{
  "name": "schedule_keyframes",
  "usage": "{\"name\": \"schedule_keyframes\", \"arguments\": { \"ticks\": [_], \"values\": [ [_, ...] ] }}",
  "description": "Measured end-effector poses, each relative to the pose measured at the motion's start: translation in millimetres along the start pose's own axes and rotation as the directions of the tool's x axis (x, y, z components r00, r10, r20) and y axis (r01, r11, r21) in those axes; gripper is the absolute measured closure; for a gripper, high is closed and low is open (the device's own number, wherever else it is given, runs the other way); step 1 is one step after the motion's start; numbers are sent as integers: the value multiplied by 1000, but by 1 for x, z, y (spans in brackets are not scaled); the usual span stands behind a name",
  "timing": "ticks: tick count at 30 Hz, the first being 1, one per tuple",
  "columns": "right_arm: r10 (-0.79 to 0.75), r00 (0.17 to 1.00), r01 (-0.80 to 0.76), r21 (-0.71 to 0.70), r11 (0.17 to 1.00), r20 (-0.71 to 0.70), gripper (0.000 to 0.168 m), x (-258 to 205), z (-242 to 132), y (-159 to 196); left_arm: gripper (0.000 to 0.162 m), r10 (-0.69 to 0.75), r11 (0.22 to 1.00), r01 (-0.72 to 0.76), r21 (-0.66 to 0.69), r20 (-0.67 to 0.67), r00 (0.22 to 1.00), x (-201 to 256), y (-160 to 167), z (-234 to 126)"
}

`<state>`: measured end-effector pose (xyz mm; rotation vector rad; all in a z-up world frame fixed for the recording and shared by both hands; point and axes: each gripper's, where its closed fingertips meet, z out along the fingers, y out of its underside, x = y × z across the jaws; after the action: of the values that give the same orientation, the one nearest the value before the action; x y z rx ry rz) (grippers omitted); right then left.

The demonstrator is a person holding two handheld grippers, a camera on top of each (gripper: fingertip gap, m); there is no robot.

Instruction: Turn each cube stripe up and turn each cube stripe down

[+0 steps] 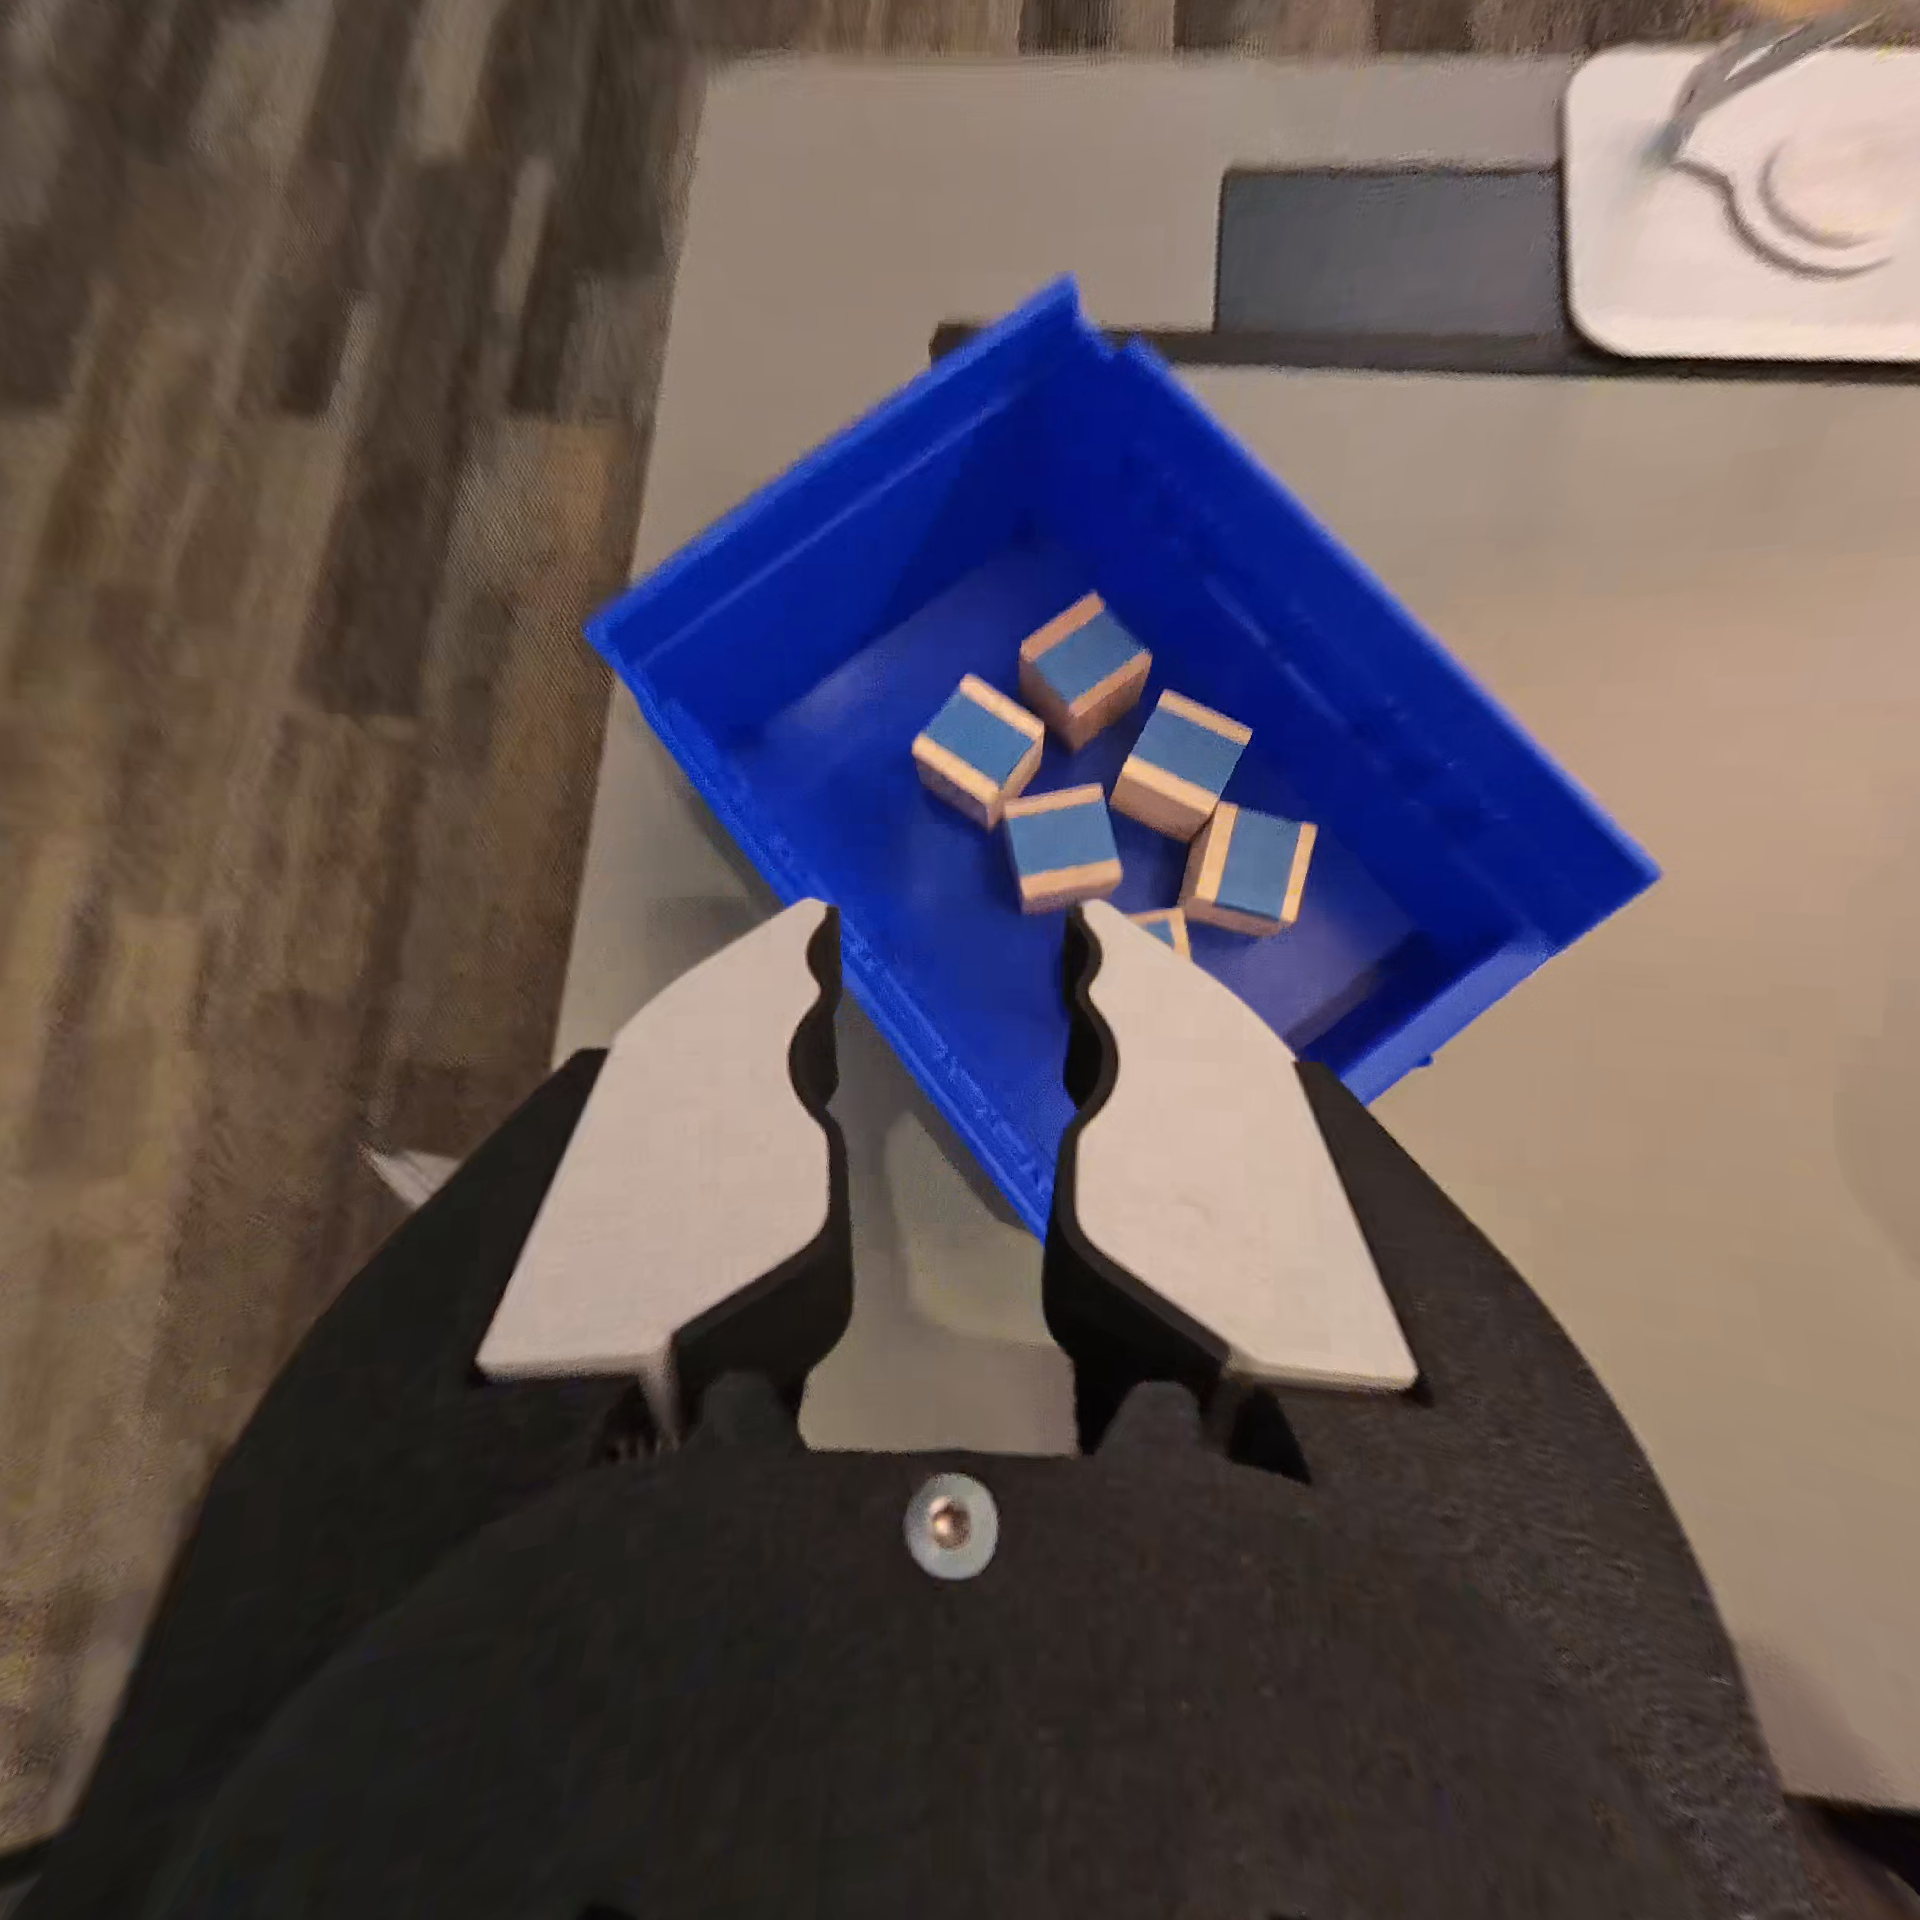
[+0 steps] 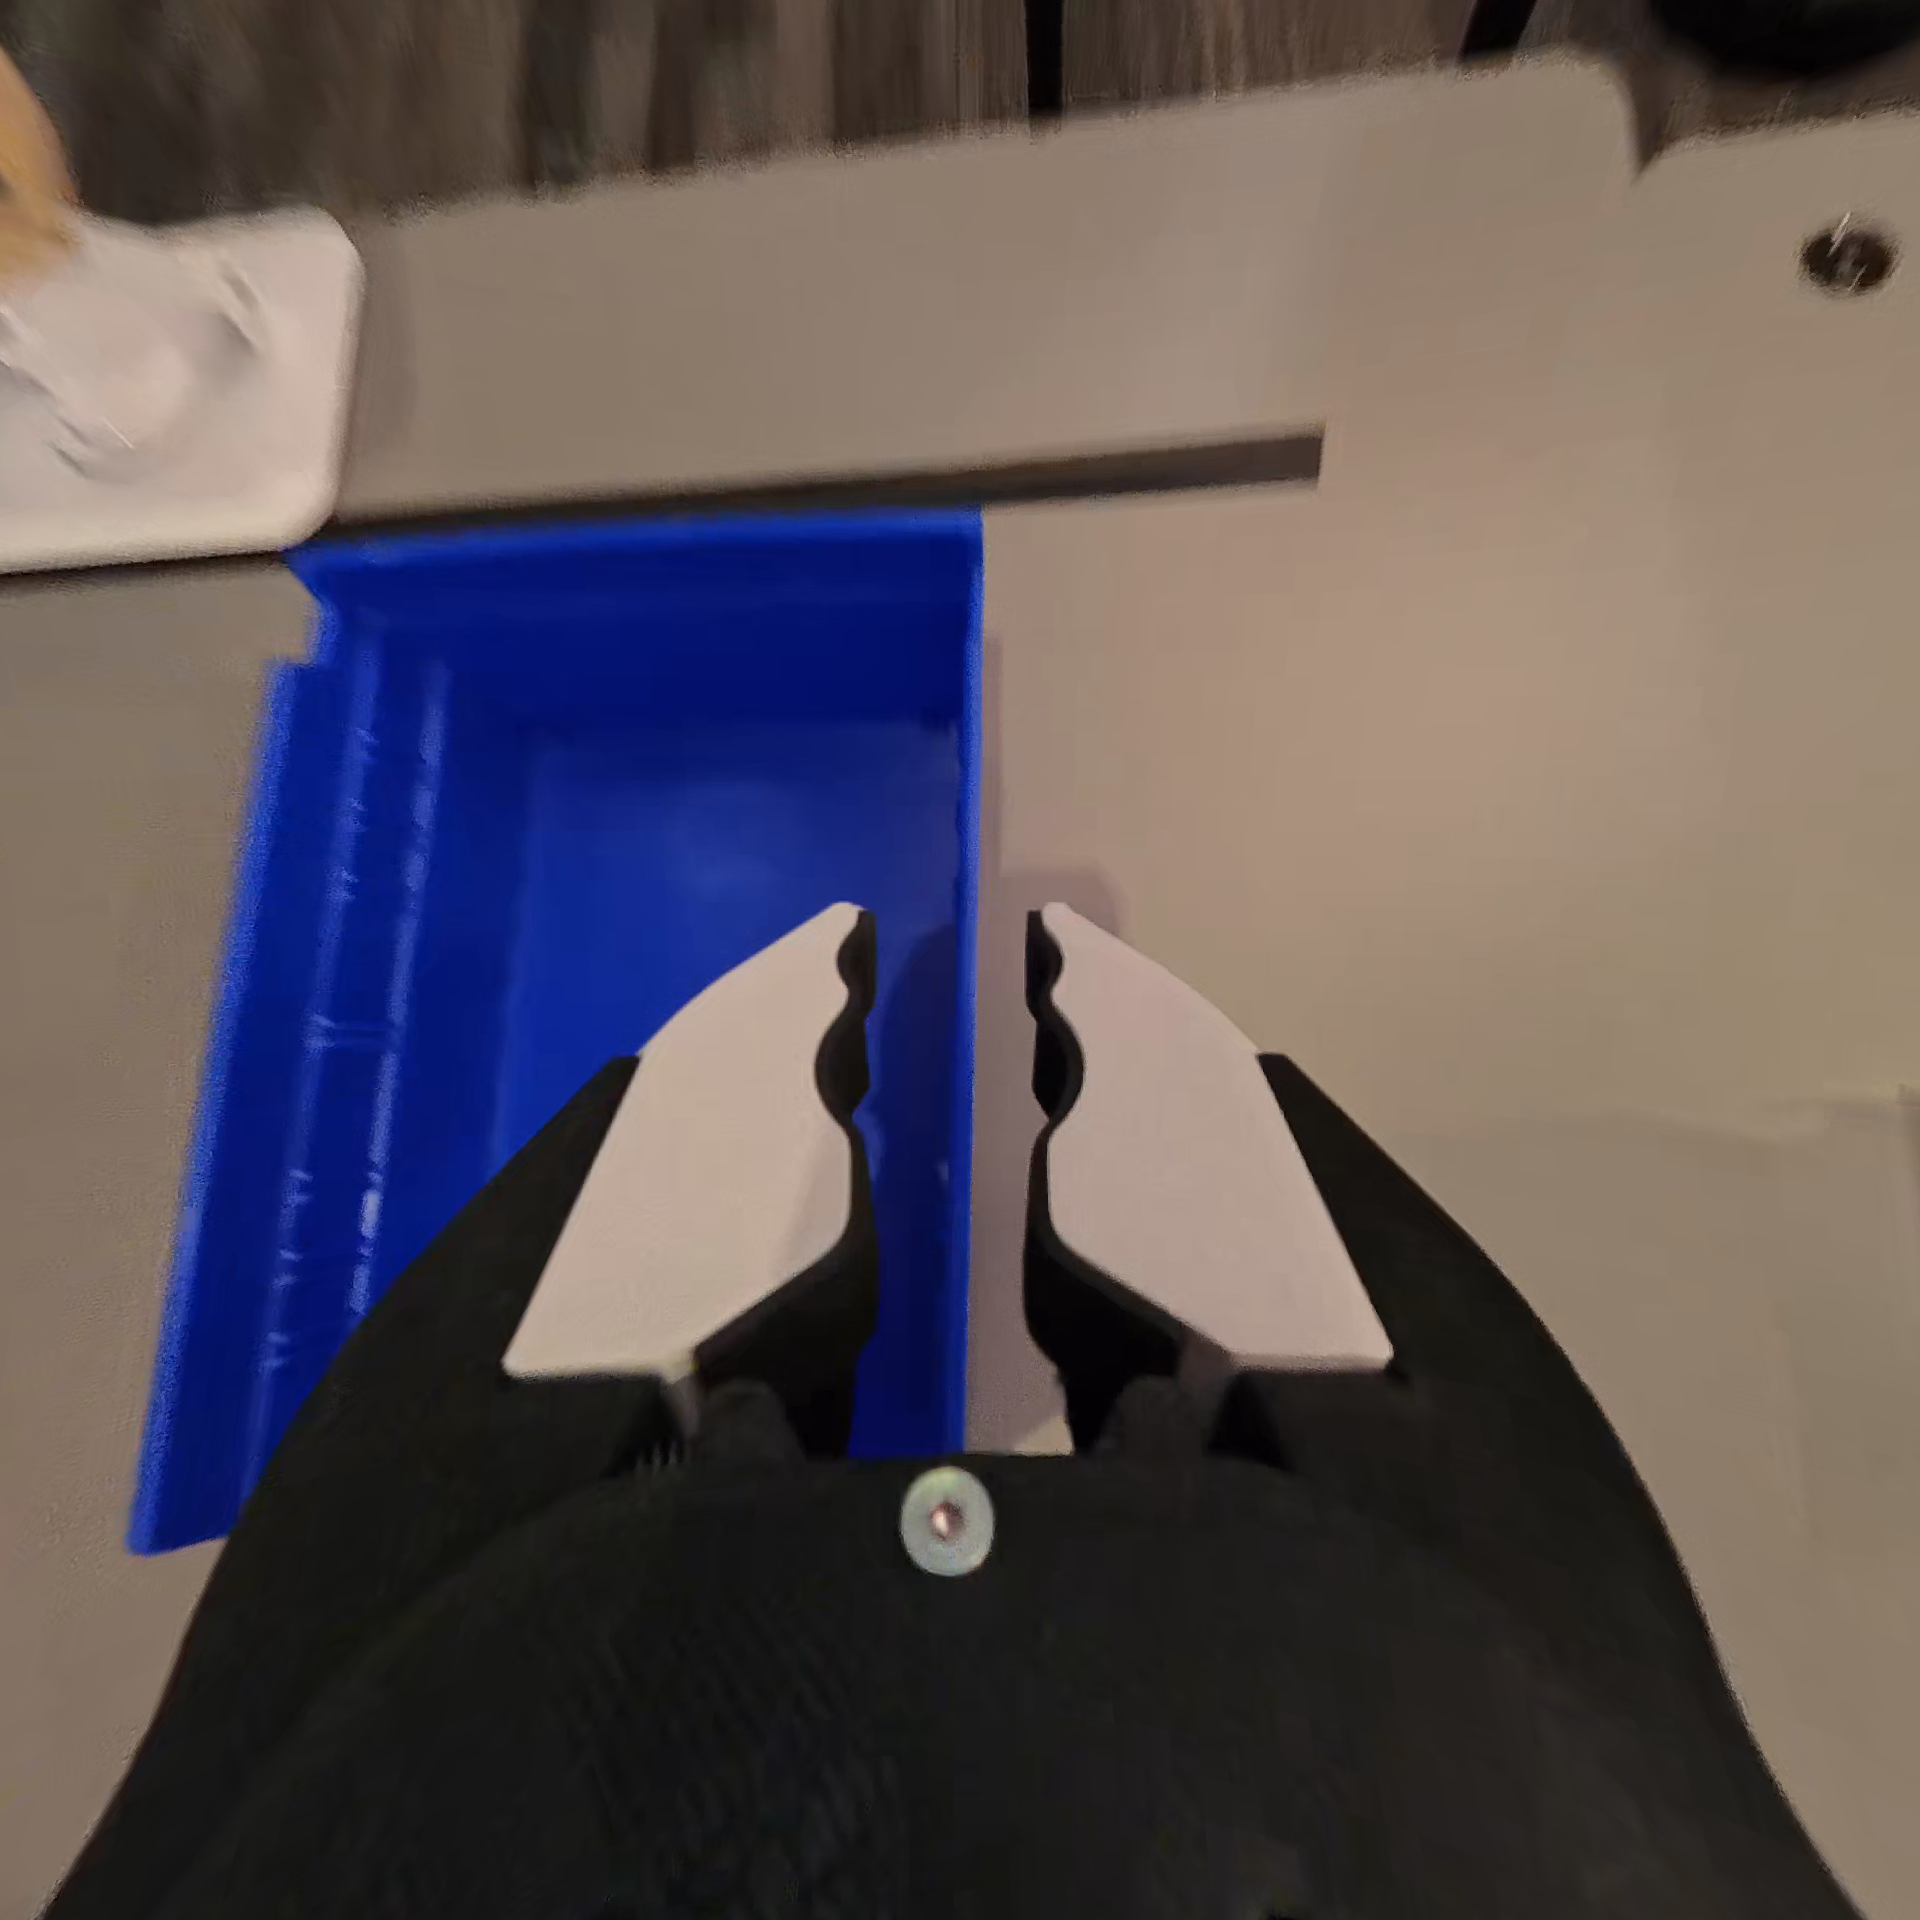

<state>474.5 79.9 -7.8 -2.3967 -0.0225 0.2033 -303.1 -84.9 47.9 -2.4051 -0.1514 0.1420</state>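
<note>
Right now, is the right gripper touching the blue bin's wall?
Cannot tell. Right wrist view shows the right gripper open, straddling the blue bin wall, but blur hides any contact.

The blue bin looks like glossy-ish 3D-printed plastic with fine layer lines on its walls. The cubes look like pale wood with matt blue tape. The counter is smooth matt grey. The left tool has matt black textured plastic, flat grey finger plates and a shiny metal screw.
</note>
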Motion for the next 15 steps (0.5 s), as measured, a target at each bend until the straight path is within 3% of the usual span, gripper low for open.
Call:
{"name": "schedule_keyframes", "arguments": {
  "ticks": [4,8,11,15],
  "values": [
    [3,1000,-6,155,988,23,139,-6,-23,-19,117,-126,979,122,-161,-13,992,-26,25,36],
    [-54,998,51,77,996,36,138,-11,-12,-8,116,-263,924,239,-300,-43,964,-36,43,75],
    [-66,997,64,45,997,49,138,-15,-3,-4,137,-332,894,299,-334,-47,942,-41,46,93],
    [-103,992,102,17,995,67,138,-28,2,-2,124,-337,881,323,-345,20,941,-54,54,98]
  ]
}}
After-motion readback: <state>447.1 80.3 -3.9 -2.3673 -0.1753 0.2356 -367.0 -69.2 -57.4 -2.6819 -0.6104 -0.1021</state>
